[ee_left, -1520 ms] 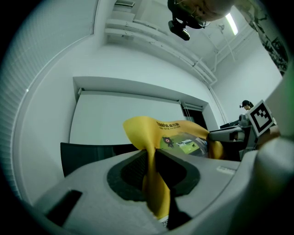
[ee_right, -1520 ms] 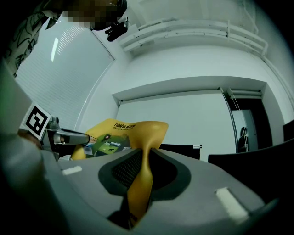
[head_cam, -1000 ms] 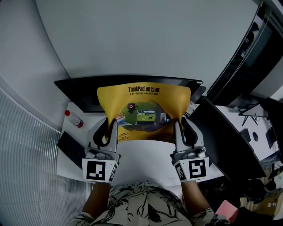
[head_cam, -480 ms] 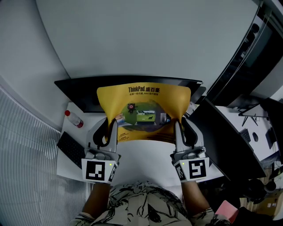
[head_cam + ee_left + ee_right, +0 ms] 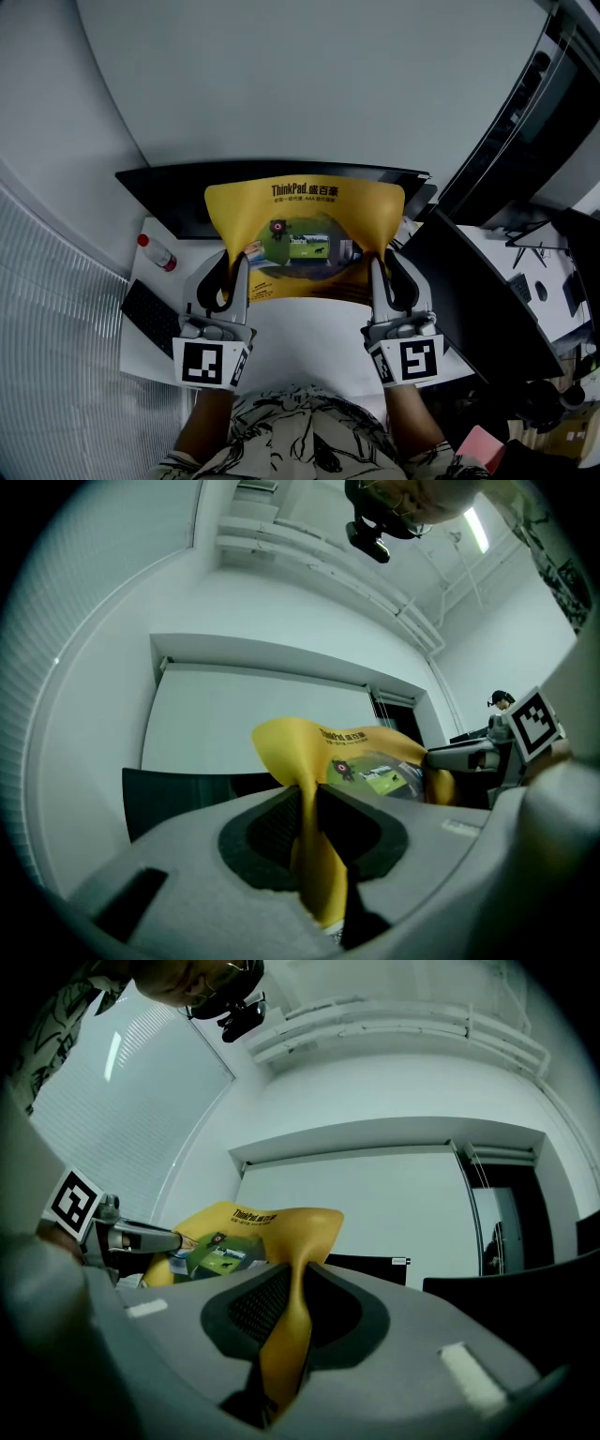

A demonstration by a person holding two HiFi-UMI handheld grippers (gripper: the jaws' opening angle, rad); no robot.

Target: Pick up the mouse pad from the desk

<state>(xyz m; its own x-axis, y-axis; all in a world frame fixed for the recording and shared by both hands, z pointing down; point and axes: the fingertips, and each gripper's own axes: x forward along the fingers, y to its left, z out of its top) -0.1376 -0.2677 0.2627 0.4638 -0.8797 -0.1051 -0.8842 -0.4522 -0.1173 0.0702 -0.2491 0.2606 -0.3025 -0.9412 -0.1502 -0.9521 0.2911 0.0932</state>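
Mouse pad (image 5: pixel 305 244): yellow, with "ThinkPad" print near its far edge and a green picture at centre; held up above the desk, spanning the gap between the two grippers; both side edges fold upward at the grips and the middle sags

Left gripper (image 5: pixel 236 267): jaws narrow, pinched on the pad's left edge; the left gripper view shows yellow material pressed between the dark pads

Right gripper (image 5: pixel 376 270): jaws narrow, pinched on the pad's right edge; the right gripper view shows the same fold of yellow between its pads

Marker cubes: one on each gripper, at the near end, facing the head camera

Desk (image 5: pixel 309 342): white; bare surface shows between the grippers, nearer than the pad

Monitor (image 5: pixel 164 192): dark; stands behind the pad, its middle covered by it

Bottle (image 5: pixel 157 252): clear, red cap; on the desk left of the left gripper

Keyboard (image 5: pixel 150 316): black; at the desk's left edge

Second screen (image 5: pixel 478 305): dark; right of the right gripper

Person: patterned shirt (image 5: pixel 300 436) at the lower edge
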